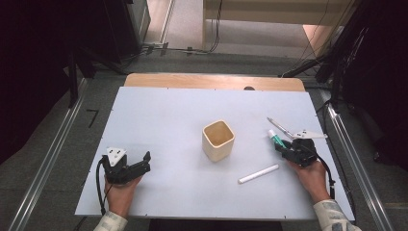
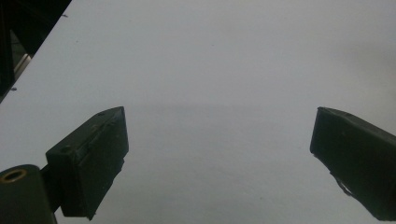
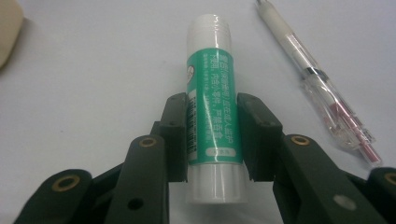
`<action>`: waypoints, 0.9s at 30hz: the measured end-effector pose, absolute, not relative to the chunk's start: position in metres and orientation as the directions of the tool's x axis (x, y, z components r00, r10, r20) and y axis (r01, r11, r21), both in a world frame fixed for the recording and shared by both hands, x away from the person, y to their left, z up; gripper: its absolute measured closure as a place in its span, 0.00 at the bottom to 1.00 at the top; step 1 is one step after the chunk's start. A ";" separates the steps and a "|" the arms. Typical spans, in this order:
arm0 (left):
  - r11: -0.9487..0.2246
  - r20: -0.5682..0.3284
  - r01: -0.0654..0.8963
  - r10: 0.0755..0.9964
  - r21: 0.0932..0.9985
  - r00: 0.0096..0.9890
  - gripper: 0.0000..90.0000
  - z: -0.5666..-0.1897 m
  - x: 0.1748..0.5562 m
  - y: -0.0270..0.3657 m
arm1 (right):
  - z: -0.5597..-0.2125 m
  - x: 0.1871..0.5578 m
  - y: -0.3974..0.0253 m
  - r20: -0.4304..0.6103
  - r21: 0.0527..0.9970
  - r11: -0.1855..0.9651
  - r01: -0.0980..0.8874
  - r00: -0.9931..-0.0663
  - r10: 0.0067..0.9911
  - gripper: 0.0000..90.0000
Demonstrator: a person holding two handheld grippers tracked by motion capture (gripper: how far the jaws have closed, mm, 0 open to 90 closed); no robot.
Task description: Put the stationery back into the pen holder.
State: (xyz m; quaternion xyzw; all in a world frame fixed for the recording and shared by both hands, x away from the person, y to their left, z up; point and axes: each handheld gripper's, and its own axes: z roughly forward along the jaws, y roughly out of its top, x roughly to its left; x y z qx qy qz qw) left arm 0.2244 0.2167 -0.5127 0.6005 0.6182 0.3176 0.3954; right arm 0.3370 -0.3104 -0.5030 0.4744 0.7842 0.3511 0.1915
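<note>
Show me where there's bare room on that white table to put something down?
Widest bare stretch: between the left gripper and the cup, plus the table behind the cup. The right side is crowded: right gripper on glue stick, pen, white stick.

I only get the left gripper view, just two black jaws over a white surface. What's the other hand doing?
Observer: The right gripper has its jaws shut on a green-labelled glue stick.
Operator: Anything next to it?
Observer: A clear pen lies on the table beside the glue stick.
Operator: What sits between the two hands?
Observer: A cream square cup stands upright mid-table, with a white stick lying in front of it, toward the right.
</note>
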 end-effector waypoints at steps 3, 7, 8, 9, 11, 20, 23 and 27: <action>0.076 -0.107 0.492 0.994 0.867 0.034 0.06 -0.513 0.225 0.217 | -0.499 0.335 -0.309 0.054 0.741 0.291 0.605 -0.486 0.872 0.71; 0.078 -0.107 0.490 0.994 0.868 0.033 0.06 -0.513 0.225 0.217 | -0.493 0.331 -0.303 0.075 0.750 0.279 0.599 -0.496 0.865 0.71; 0.077 -0.106 0.491 0.994 0.868 0.033 0.06 -0.513 0.225 0.217 | -0.491 0.330 -0.301 0.077 0.757 0.277 0.592 -0.501 0.862 0.71; 0.077 -0.107 0.491 0.994 0.868 0.033 0.06 -0.513 0.225 0.217 | -0.489 0.329 -0.300 0.082 0.763 0.273 0.586 -0.507 0.858 0.71; 0.077 -0.107 0.491 0.994 0.868 0.033 0.06 -0.513 0.224 0.217 | -0.485 0.327 -0.296 0.093 0.774 0.266 0.575 -0.518 0.850 0.71; 0.077 -0.106 0.491 0.994 0.868 0.033 0.06 -0.513 0.225 0.217 | -0.473 0.323 -0.280 0.103 0.797 0.267 0.542 -0.556 0.824 0.71; 0.078 -0.107 0.490 0.994 0.868 0.032 0.06 -0.513 0.225 0.217 | -0.470 0.323 -0.276 0.114 0.801 0.259 0.540 -0.562 0.819 0.71; 0.078 -0.107 0.489 0.994 0.869 0.031 0.06 -0.513 0.224 0.217 | -0.465 0.323 -0.270 0.125 0.808 0.250 0.533 -0.570 0.812 0.71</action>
